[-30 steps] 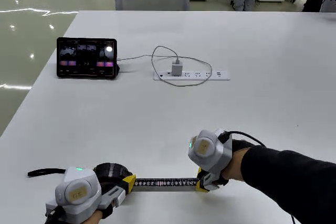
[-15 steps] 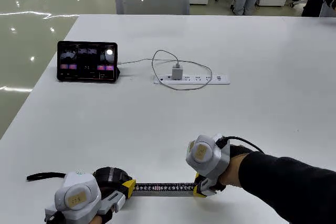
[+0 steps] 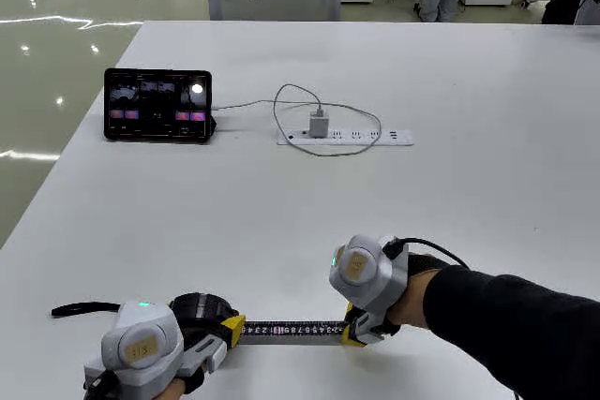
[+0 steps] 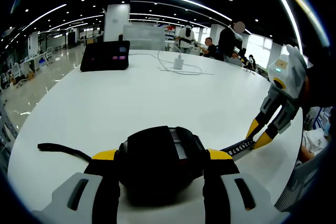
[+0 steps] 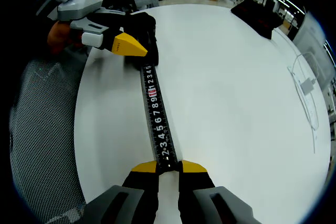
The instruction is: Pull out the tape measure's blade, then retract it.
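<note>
The tape measure's black case [image 3: 199, 309] lies at the table's near edge, and my left gripper [image 3: 220, 325] is shut on it. In the left gripper view the case [image 4: 160, 145] sits between the yellow-tipped jaws of the left gripper [image 4: 161, 156]. A short length of dark numbered blade [image 3: 291, 330] runs right along the table to my right gripper [image 3: 351, 334], which is shut on the blade's end. In the right gripper view the blade [image 5: 156, 114] leads from the right gripper [image 5: 168, 167] up to the case [image 5: 143, 30].
A tablet [image 3: 157, 105] stands at the far left of the white table [image 3: 281, 213]. A power strip [image 3: 345, 137] with a charger and looped cable lies beyond the middle. The case's black strap [image 3: 84, 308] trails left. People stand past the far edge.
My right gripper has moved a little left toward the case, and the exposed length of blade has grown slightly shorter. The left gripper has kept hold of the case.
</note>
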